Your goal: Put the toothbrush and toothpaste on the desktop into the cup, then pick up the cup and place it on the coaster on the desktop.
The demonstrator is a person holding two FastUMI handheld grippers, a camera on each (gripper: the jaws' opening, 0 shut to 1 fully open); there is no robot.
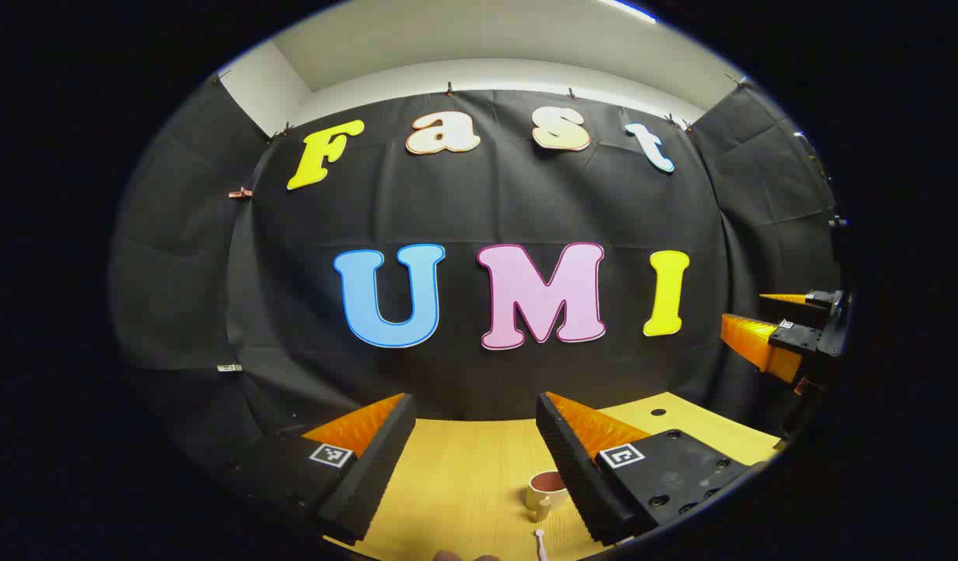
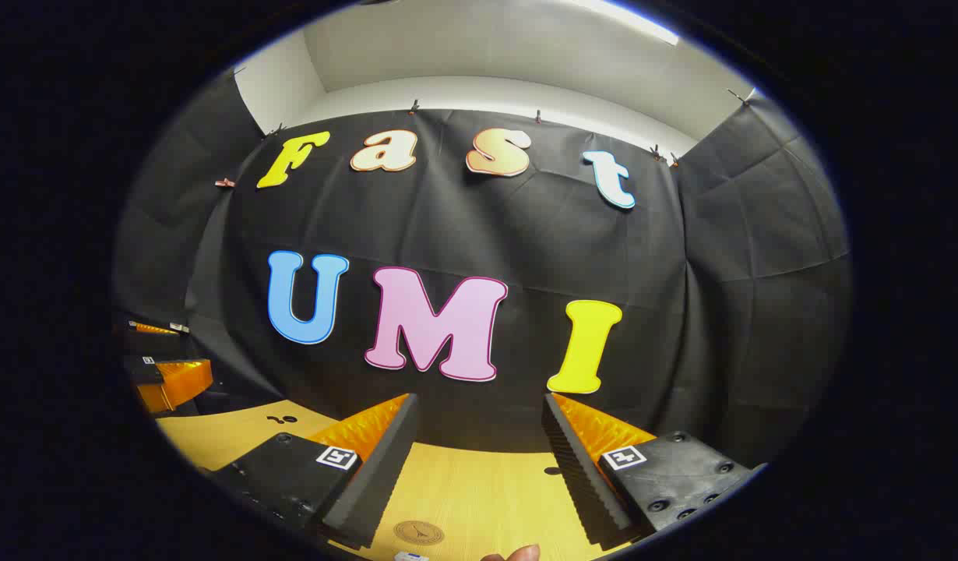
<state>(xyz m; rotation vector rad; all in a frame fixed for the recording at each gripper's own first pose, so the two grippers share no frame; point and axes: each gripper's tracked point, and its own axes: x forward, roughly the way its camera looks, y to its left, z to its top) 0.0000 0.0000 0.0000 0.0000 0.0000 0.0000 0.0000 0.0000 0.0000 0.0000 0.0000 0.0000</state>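
My left hand-held gripper (image 1: pixel 475 460) and right hand-held gripper (image 2: pixel 479 463) hang above the tabletop (image 1: pixel 463 475), jaws apart, holding nothing. The cup (image 1: pixel 546 492) stands upright; contents indiscernible. The coaster (image 2: pixel 418 532) lies flat.

No readable text, square coded markers on the tongs' fingers (image 1: pixel 330 455), faint emblem on coaster (image 2: pixel 418 532)
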